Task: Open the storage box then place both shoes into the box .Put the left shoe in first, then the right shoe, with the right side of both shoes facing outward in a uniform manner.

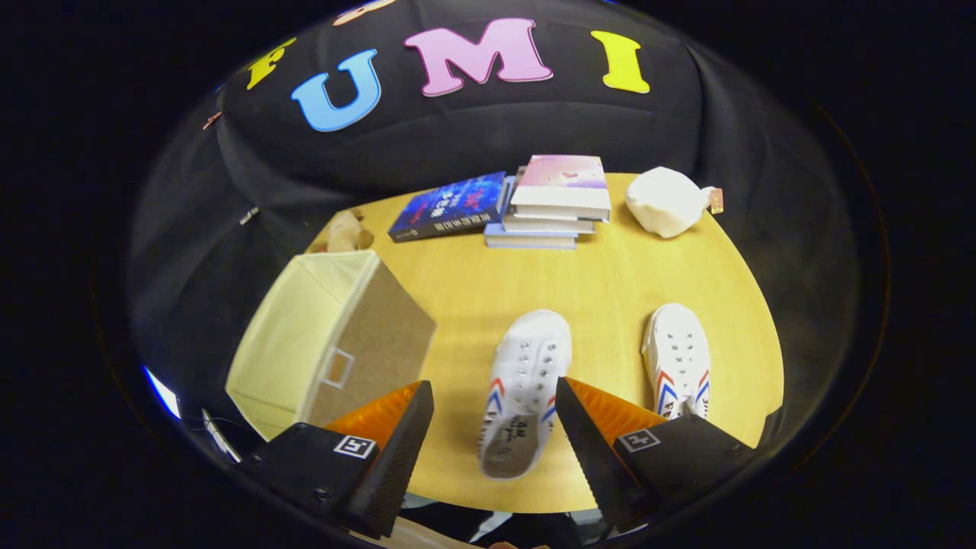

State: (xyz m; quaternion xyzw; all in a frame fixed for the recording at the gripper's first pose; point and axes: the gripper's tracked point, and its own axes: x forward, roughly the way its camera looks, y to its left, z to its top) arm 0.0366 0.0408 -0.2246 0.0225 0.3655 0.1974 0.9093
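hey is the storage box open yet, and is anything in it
Open and empty: the storage box shows its bare pale inside. Both shoes, one between the open hand-held gripper fingers, the other beside, sit on the table.

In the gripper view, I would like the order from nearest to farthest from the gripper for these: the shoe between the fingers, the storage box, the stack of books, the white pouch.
The gripper is open.
1. Shoe between the fingers, below it.
2. Storage box, beside one finger.
3. Stack of books and white pouch, at the table's far edge, too close to call.
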